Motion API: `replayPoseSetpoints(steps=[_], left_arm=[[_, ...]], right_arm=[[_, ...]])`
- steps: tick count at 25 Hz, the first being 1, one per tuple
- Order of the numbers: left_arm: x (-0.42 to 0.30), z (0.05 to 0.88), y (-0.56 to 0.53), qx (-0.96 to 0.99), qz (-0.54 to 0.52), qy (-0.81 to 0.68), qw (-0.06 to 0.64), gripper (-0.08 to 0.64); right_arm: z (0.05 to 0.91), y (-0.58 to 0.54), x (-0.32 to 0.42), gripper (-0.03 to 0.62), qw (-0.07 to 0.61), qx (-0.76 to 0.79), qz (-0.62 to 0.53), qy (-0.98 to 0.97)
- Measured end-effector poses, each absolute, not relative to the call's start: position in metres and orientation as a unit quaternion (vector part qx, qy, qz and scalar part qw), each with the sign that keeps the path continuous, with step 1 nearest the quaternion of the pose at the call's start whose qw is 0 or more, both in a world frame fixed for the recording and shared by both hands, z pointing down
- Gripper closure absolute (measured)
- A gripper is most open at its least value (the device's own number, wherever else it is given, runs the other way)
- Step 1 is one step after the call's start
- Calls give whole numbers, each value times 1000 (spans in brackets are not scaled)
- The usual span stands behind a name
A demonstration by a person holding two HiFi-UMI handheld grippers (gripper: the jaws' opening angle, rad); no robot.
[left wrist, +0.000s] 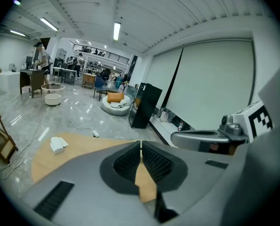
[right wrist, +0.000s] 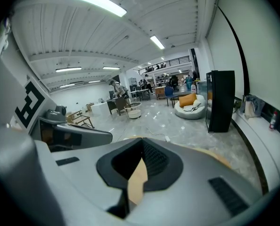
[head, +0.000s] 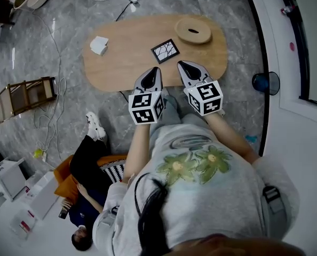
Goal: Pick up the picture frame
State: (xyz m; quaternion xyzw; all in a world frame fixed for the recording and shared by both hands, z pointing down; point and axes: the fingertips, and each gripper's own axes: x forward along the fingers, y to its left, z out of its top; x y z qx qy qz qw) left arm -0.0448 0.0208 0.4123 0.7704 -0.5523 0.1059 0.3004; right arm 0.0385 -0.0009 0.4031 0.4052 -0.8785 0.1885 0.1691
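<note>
Closest to the head camera, the person stands at the near edge of the oval wooden table [head: 121, 63] with both tools held out side by side. The left gripper [head: 156, 70] and the right gripper [head: 181, 64] each have their jaws pinched together on nothing, tips aimed forward and a bit down over the table edge. That reads like an approach pose, with neither one committed to a grab yet. Just past the tips, roughly between them, the picture frame [head: 165, 50] lies flat on the tabletop, a small dark square with a white pattern, and nothing is touching it. Flat like that it gives little to pinch, so the jaws would likely have to open and come in at an edge. Further out, a round wooden disc [head: 193, 30] sits near the table's far right end and a white folded thing [head: 99, 45] sits off to the left, both well apart from the frame. Only the head view shows the frame at all, since each gripper view has its own grey body blocking the tabletop right ahead. What those two views add is the ribbed pads meeting at the tip with a sliver of table wood behind them, plus the room beyond: a black cabinet [left wrist: 141, 105], a beanbag [left wrist: 115, 105] and people at desks far back. The white thing is maybe a cloth, too small to tell.
</note>
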Motion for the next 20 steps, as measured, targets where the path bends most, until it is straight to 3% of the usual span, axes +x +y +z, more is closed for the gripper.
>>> replayPoseSetpoints(steps=[10,14,20], left_arm=[[-69,422,-39,770,119,-543,312,537],[-73,432,-50,772,126,-535,320,471],[-74,448,-52,770,136,-529,330,445]], right_arm=[[412,-58,26,573,176,421,203,-866],[423,-71,22,529,183,425,210,-861],[440,-74,22,521,198,429,218,-854]])
